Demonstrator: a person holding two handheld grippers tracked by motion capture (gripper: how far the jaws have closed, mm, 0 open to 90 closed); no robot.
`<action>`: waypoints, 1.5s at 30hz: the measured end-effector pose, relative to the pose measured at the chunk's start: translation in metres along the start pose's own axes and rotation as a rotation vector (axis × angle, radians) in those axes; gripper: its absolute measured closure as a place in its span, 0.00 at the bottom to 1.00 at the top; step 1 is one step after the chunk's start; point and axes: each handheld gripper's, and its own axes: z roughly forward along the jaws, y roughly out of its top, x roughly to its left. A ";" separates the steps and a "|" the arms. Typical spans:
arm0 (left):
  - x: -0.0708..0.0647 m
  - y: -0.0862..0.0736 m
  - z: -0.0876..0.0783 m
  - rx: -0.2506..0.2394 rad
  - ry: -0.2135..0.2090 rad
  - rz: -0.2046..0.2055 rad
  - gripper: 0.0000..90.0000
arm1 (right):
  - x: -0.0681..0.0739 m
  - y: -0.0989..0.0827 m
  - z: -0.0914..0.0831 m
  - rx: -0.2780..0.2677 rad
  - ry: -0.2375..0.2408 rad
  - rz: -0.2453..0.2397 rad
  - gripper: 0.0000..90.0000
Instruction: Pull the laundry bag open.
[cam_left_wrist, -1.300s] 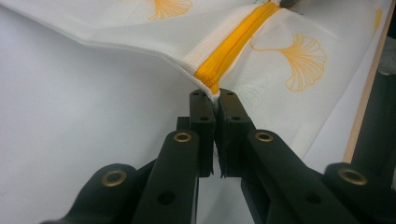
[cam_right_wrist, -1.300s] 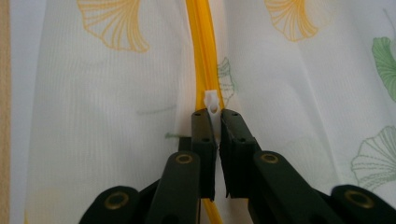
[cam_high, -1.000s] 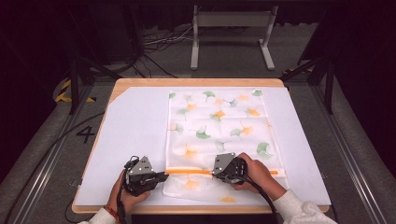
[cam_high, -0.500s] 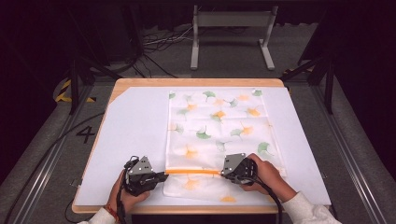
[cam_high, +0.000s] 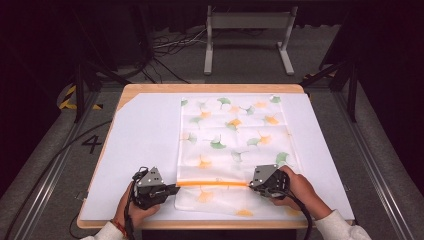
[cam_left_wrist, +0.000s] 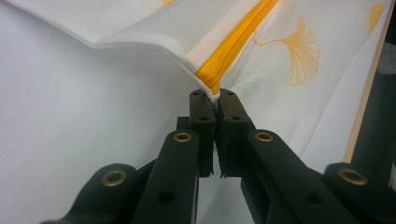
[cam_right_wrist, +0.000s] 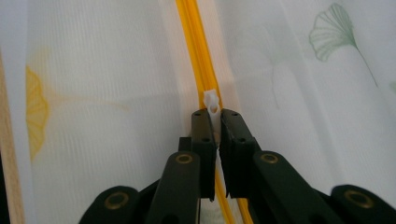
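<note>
Your left claw (cam_high: 176, 188) is pinched tight on the left end of the bag (cam_high: 235, 150), right where the orange zipper (cam_high: 212, 183) stops. In the left gripper view the 2 black jaws press together on the white hem at the zipper's tip (cam_left_wrist: 212, 88), and the cloth lifts up a little there.

Your right claw (cam_high: 250, 183) is clamped on the small white zipper pull (cam_right_wrist: 212, 105). In the right gripper view the pull sticks up between the jaws, and the orange zipper runs straight away from it.

The bag is white mesh with green and orange leaf prints. It lies flat on the white sheet (cam_high: 145, 145) that covers the bench (cam_high: 150, 90), a bit right of the middle. The zipper crosses the bag near the edge close to you, stretched between your 2 claws. Your hands rest on the sheet at each end of it.
</note>
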 end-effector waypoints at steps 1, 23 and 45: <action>0.000 0.000 0.000 0.001 -0.002 0.000 0.96 | -0.001 -0.003 -0.002 -0.001 -0.004 0.004 0.94; 0.005 -0.002 -0.001 0.017 -0.001 -0.007 0.96 | -0.010 -0.060 -0.037 0.022 -0.067 0.113 0.94; 0.008 -0.005 -0.004 0.016 -0.009 -0.022 0.96 | -0.013 -0.089 -0.058 0.043 -0.103 0.174 0.94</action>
